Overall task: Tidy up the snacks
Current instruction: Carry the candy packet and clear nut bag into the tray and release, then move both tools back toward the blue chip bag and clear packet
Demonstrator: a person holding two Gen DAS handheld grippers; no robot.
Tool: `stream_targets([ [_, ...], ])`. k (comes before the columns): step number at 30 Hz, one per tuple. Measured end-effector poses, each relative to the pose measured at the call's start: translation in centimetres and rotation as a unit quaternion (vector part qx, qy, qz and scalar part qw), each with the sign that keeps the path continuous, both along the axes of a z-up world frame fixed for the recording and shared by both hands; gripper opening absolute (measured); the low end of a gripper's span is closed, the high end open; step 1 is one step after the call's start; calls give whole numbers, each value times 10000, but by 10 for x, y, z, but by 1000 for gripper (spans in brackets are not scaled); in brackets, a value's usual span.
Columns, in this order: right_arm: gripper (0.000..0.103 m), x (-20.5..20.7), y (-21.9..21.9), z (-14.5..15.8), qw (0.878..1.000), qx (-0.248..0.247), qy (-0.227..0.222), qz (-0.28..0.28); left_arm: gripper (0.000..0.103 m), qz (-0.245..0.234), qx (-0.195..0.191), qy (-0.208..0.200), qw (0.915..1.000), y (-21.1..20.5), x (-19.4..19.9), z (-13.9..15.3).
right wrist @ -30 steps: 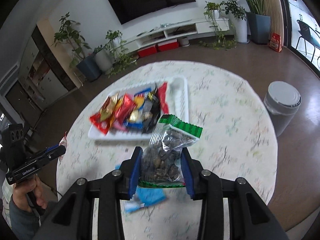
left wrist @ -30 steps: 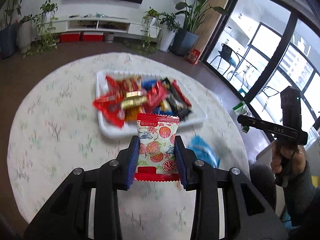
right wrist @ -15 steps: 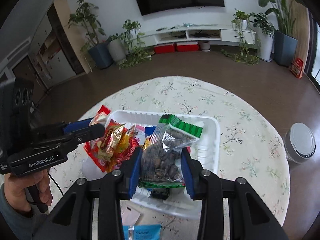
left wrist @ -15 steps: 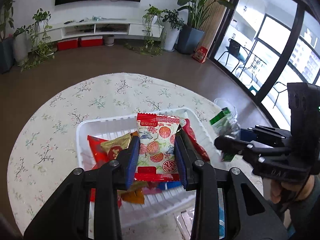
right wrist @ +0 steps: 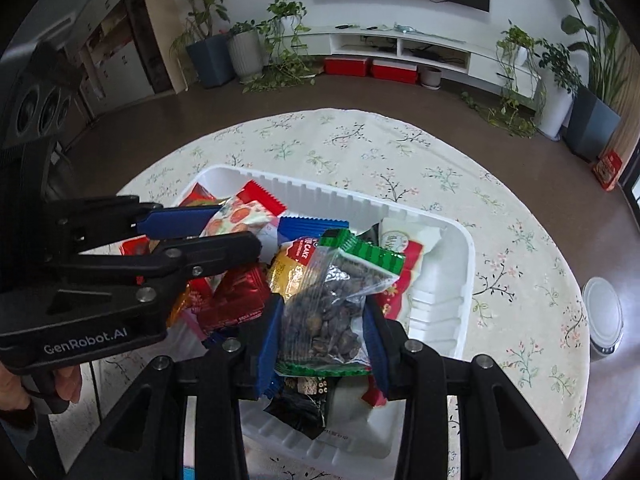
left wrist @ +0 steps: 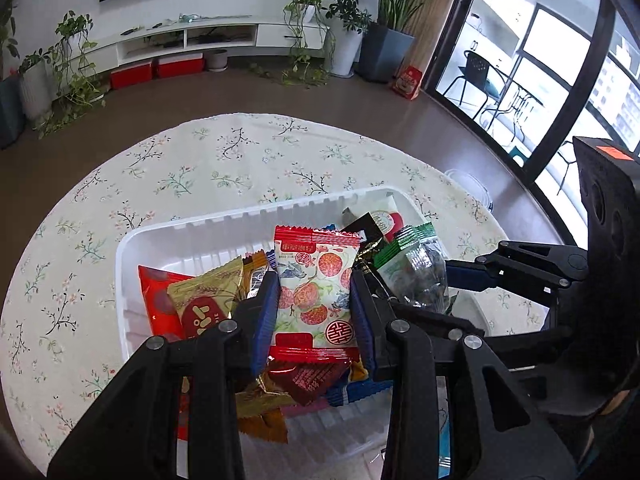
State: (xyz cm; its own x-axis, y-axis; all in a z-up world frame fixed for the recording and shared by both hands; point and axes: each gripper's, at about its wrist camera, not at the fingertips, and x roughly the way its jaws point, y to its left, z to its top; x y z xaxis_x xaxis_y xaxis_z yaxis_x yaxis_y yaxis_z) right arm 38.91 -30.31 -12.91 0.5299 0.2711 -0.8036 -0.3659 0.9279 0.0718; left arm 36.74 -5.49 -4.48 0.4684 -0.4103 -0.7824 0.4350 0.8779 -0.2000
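My left gripper point(left wrist: 314, 300) is shut on a red-and-white fruit-print snack packet point(left wrist: 314, 280) and holds it above the white tray point(left wrist: 200, 228), which is full of mixed snack packets. My right gripper point(right wrist: 324, 320) is shut on a clear green-edged bag of dark seeds point(right wrist: 328, 308), also over the tray point(right wrist: 452, 292). The right gripper point(left wrist: 472, 276) with the seed bag point(left wrist: 416, 276) shows at the right in the left wrist view. The left gripper point(right wrist: 208, 232) with its packet point(right wrist: 240, 216) shows at the left in the right wrist view.
The tray sits on a round table with a floral cloth point(left wrist: 240, 152). A grey lidded bin point(right wrist: 604, 320) stands on the floor to the right of the table. Plants and a TV cabinet line the far wall.
Both grippers have moved forward and together, from short of the tray to directly over it, each still holding its packet. They now sit close side by side.
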Motion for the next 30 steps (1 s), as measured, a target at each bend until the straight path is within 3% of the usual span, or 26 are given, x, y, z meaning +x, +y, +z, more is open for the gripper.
stream_targets([
  [20, 54, -1, -4, -4, 9998, -109, -120, -77, 43, -37, -42, -154, 9999, -1, -8, 7],
  [24, 61, -6, -8, 1, 9996, -78, -223, -151, 54, 49, -209, -292, 9993, 10, -21, 21],
  [26, 68, -11, -15, 7, 9993, 87, -269, -225, 66, 174, -295, -441, 9984, 21, -32, 32],
  [28, 74, -18, -23, 14, 9984, 300, -361, -314, 87, 363, -447, -593, 9966, 36, -46, 43],
  [30, 77, -28, -33, 21, 9968, 497, -458, -432, 98, 550, -534, -713, 9945, 51, -61, 51],
])
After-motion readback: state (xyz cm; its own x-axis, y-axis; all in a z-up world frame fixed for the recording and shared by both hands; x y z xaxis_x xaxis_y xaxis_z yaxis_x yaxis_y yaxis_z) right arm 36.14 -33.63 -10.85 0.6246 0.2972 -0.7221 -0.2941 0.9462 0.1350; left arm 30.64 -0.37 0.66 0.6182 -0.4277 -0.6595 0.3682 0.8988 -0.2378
